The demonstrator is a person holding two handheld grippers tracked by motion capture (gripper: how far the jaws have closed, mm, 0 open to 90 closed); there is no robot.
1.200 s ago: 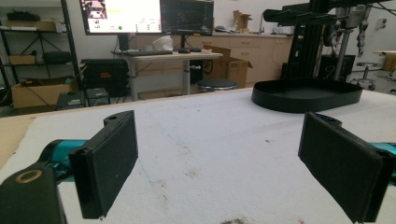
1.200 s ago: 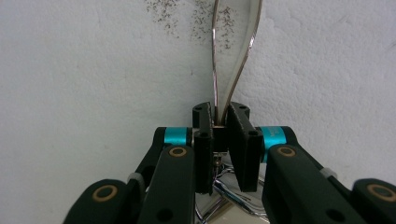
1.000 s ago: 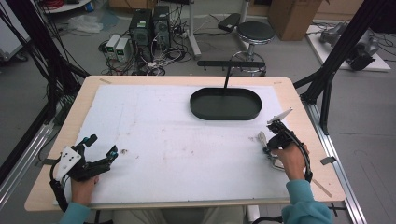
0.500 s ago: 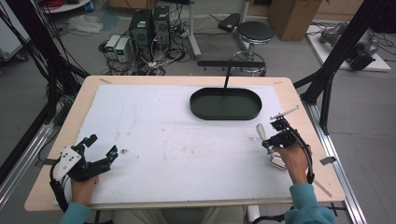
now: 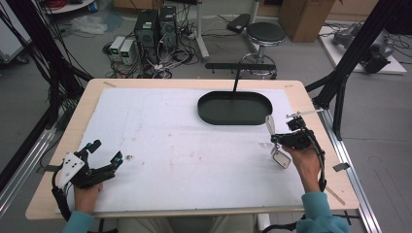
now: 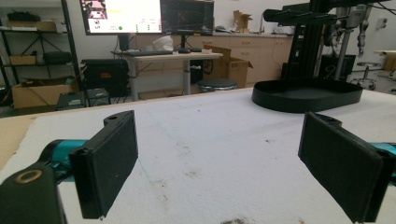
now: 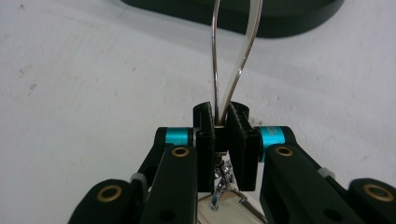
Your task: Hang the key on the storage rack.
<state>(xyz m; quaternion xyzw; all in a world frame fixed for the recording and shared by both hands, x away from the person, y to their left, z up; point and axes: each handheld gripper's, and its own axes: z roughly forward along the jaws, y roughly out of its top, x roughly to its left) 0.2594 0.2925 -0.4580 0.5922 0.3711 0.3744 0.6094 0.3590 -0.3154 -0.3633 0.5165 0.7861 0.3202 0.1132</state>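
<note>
Your right gripper [image 5: 273,142], at the right of the high view, is clamping its jaws on a pair of metal tongs [image 7: 232,56]. In the right gripper view the two tong arms are sitting together at the jaws, bowing apart above them, then running toward the top edge near the black tray [image 5: 234,108]. Whether their tips are meeting, you cannot tell. Your left gripper [image 5: 103,157] is resting at the lower left of the white mat [image 5: 184,150], jaws standing wide apart and gripping nothing.
</note>
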